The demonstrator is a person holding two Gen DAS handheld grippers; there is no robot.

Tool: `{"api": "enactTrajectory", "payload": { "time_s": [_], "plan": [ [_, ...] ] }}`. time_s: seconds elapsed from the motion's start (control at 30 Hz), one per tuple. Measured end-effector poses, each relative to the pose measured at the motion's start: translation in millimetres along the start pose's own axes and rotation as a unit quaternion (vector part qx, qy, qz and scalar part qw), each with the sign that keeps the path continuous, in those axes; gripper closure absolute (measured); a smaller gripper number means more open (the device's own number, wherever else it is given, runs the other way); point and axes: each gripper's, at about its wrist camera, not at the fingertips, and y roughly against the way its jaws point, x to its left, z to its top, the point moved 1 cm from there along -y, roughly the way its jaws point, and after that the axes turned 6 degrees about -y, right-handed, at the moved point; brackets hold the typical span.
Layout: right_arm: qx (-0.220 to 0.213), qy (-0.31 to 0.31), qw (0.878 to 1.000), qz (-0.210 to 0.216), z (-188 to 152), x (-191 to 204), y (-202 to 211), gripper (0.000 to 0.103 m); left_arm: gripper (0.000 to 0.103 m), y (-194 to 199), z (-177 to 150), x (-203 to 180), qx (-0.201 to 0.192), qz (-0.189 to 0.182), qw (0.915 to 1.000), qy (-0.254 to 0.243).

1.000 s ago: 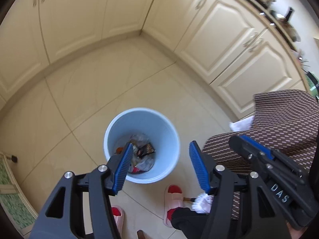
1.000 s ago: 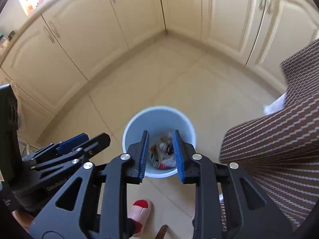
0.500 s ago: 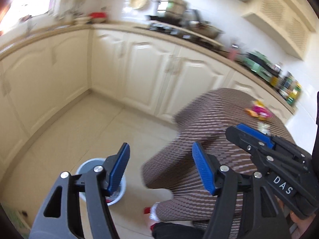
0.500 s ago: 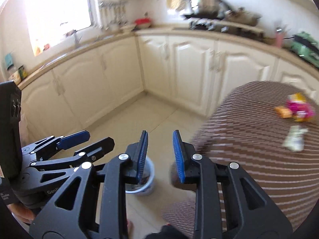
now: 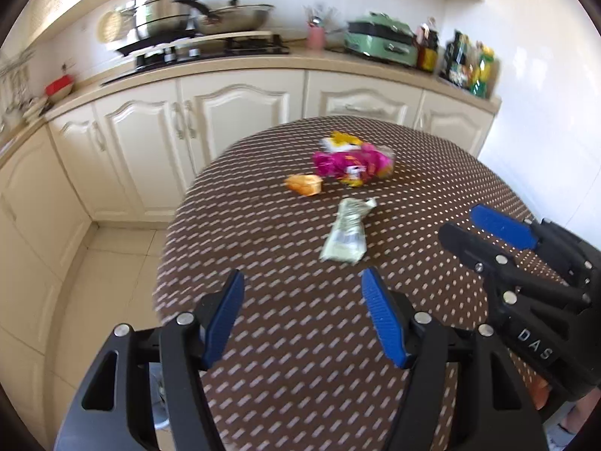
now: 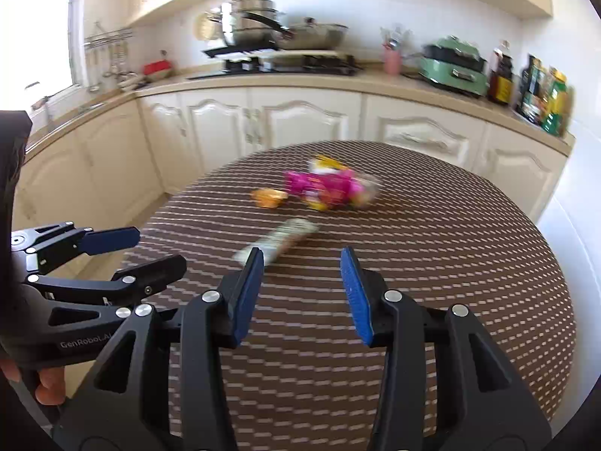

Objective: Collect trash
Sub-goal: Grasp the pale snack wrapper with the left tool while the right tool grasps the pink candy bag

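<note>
Three wrappers are lying near the tabletop's (image 5: 263, 338) middle: a pale green wrapper (image 5: 345, 233) nearest, an orange wrapper (image 5: 303, 184) and a pink wrapper (image 5: 351, 163) toward the far edge. Both grippers, left gripper (image 5: 302, 319) and right gripper (image 6: 300, 293), are hovering empty with jaws apart, having swung up from the bin a second ago; next, closing on the green one.

A round table (image 5: 300, 338) with a brown, white-dashed cloth fills the lower centre of both views. Cream cabinets (image 5: 233, 120) run behind it under a beige counter (image 6: 300, 80). On the stove (image 5: 210, 49), upper left, stand stacked steel pots (image 5: 165, 9) and a wok (image 6: 315, 35). A pink utensil cup (image 5: 315, 39), a green appliance (image 6: 452, 67) and bottles (image 5: 469, 65) (blurred) line the upper right.
</note>
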Motion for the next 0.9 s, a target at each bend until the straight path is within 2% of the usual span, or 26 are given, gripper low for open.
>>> {"api": "enactTrajectory", "payload": {
  "time_s": [0.13, 0.33, 0.4, 0.43, 0.5, 0.67, 0.8, 0.9],
  "plan": [
    [0.013, -0.007, 1.0, -0.017, 5, -29, -15, 0.059, 0.039, -32, 17, -17, 0.022, 0.0, 0.9996, -0.018],
    [0.031, 0.006, 0.999, -0.03, 15, -40, -43, 0.059, 0.041, -75, 34, -30, 0.049, 0.007, 0.9984, -0.027],
    [0.037, 0.008, 0.999, -0.027, 18, -41, -50, 0.059, 0.049, -86, 36, -31, 0.059, 0.002, 0.9977, -0.032],
    [0.041, 0.007, 0.999, -0.025, 19, -42, -54, 0.059, 0.062, -92, 35, -30, 0.072, 0.0, 0.9969, -0.032],
    [0.047, 0.007, 0.999, -0.018, 22, -41, -60, 0.059, 0.083, -93, 37, -29, 0.063, -0.001, 0.9973, -0.038],
    [0.049, 0.018, 0.999, -0.002, 32, -27, -72, 0.059, 0.089, -74, 40, -9, 0.026, -0.018, 0.9995, -0.011],
    [0.043, 0.033, 0.998, 0.005, 44, -11, -84, 0.053, 0.089, -53, 45, 18, -0.011, 0.013, 0.9996, 0.021],
    [0.042, 0.048, 0.998, 0.007, 54, 3, -97, 0.053, 0.089, -46, 51, 39, -0.031, 0.059, 0.9967, 0.048]
  ]
}}
